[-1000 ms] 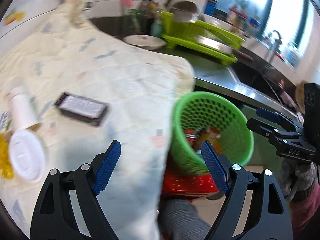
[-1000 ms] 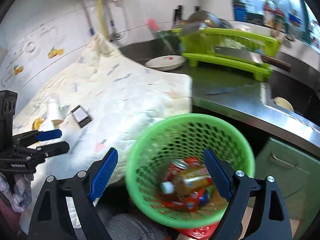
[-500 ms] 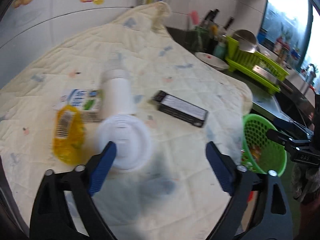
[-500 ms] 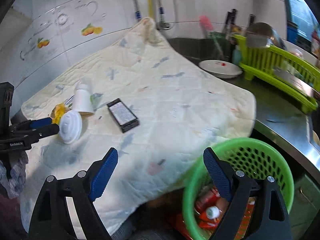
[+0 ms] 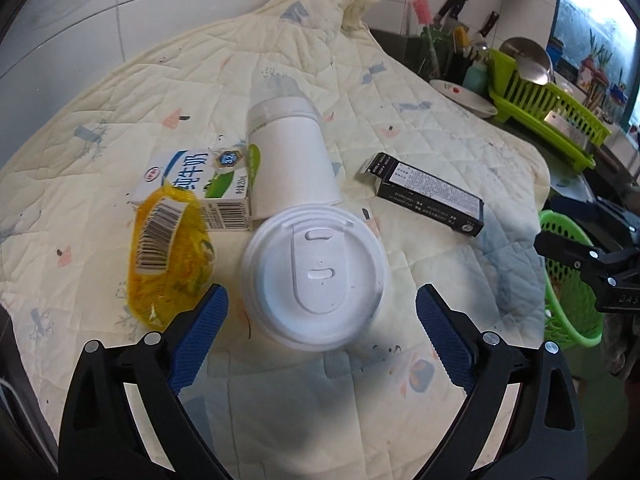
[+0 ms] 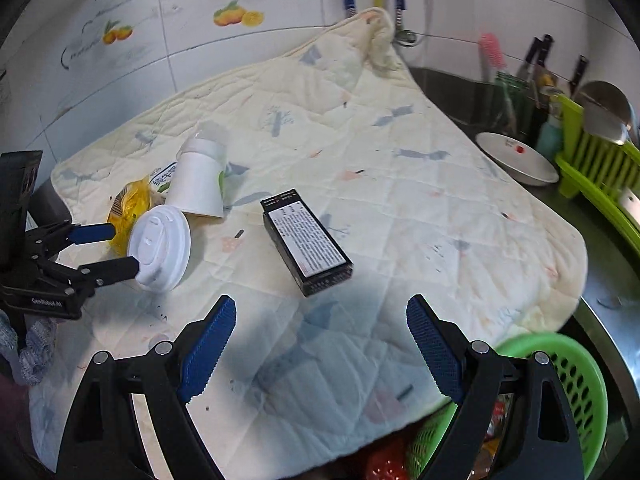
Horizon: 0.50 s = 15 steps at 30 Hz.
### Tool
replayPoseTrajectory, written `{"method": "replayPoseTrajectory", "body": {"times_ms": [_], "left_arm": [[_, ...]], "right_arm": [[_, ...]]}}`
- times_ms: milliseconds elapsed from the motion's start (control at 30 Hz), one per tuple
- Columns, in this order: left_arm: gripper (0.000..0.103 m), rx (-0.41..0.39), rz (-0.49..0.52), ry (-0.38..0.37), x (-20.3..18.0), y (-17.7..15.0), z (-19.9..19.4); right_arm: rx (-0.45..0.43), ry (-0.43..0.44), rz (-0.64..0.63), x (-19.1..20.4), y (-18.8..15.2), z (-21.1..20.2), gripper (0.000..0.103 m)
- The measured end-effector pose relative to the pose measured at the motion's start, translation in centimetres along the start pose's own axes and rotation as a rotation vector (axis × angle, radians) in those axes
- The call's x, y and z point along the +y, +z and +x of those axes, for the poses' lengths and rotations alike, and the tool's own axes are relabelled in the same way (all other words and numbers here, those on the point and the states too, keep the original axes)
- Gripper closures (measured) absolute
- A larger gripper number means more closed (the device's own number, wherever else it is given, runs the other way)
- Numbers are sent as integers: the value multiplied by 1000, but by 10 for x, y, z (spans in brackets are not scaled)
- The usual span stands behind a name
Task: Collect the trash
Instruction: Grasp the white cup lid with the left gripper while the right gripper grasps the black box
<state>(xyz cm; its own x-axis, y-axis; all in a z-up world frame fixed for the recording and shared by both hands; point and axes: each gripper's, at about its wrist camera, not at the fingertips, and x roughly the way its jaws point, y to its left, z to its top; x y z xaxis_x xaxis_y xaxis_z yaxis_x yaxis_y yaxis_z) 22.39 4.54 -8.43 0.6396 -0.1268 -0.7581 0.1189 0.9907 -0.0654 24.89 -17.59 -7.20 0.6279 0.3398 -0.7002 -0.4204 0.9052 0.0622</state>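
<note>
The near half of the quilted cloth (image 6: 400, 200) lies bare, giving open passage in from its front edge. Toward the left edge stands a tight cluster: a white lidded cup (image 5: 296, 184) lying on its side, a milk carton (image 5: 196, 184) touching it, a yellow packet (image 5: 168, 264) just beside. A black box (image 6: 306, 242) lies alone mid-cloth, with clear lanes either side. Past the right edge, the counter is crowded by a plate (image 6: 516, 158) and green dish rack (image 6: 600, 176). A green basket (image 6: 560, 392) sits below the front-right corner.

A pale quilted cloth (image 6: 400, 208) covers the counter below a white tiled wall (image 6: 200, 52) with fruit stickers, while a white plate (image 6: 516, 158), knives (image 5: 452, 10) and a green dish rack (image 5: 548, 120) stand beyond it.
</note>
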Motion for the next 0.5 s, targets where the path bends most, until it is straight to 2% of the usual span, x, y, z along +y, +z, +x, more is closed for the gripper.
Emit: {"method": "replayPoseTrajectory", "body": {"times_ms": [167, 500], "left_arm": [[8, 11, 31, 31, -5, 3, 12], [8, 23, 19, 31, -3, 7, 24]], "right_arm": [[19, 12, -30, 2, 7, 18, 19], [43, 23, -77, 3, 17, 42, 19]]}}
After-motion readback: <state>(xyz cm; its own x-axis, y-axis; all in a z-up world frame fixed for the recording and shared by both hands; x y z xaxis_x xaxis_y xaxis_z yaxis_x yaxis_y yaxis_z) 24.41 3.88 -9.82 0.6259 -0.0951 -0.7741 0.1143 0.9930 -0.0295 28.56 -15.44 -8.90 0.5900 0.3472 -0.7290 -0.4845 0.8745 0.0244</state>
